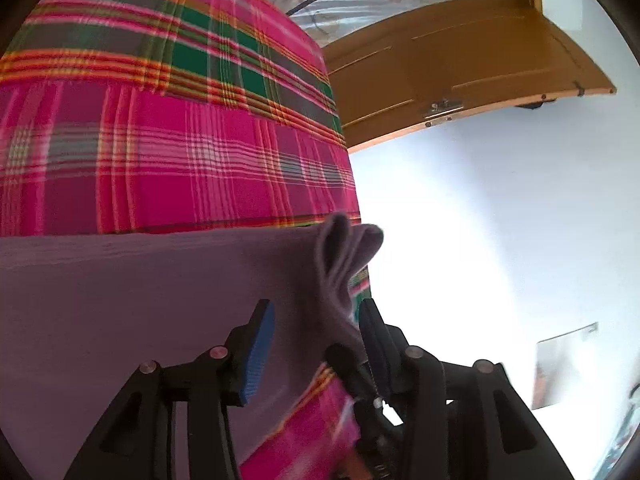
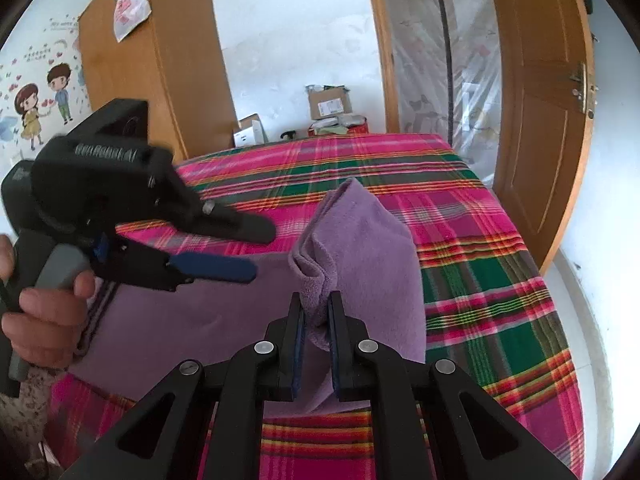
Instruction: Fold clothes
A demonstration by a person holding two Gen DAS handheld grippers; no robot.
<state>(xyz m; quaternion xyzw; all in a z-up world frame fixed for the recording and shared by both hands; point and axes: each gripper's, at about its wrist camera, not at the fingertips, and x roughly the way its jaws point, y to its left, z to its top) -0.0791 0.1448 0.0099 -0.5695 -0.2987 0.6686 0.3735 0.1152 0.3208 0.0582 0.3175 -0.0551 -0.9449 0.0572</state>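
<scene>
**Purple cloth pinched up over a plaid-covered bed**

A bed [image 2: 500, 280] spread with a pink, green and orange plaid sheet is seen in a room with a wooden door [image 2: 540, 120] and a wooden wardrobe [image 2: 160, 60]. On the sheet a purple cloth [image 2: 168, 320] is laid out, its long axis running across the bed towards the person's left. One bunched corner of it is clamped between the fingers of the right gripper [image 2: 316, 320] and lifted, so that a flap is draped down beside the jaws. The left gripper [image 1: 316, 336] is held with its fingers apart, just beside the same raised corner and over the flat part. The right gripper is judged the nearer, being already on the fabric. Printing on a bag on the wardrobe and on cardboard boxes [image 2: 328, 106] beyond the bed cannot be read.
</scene>
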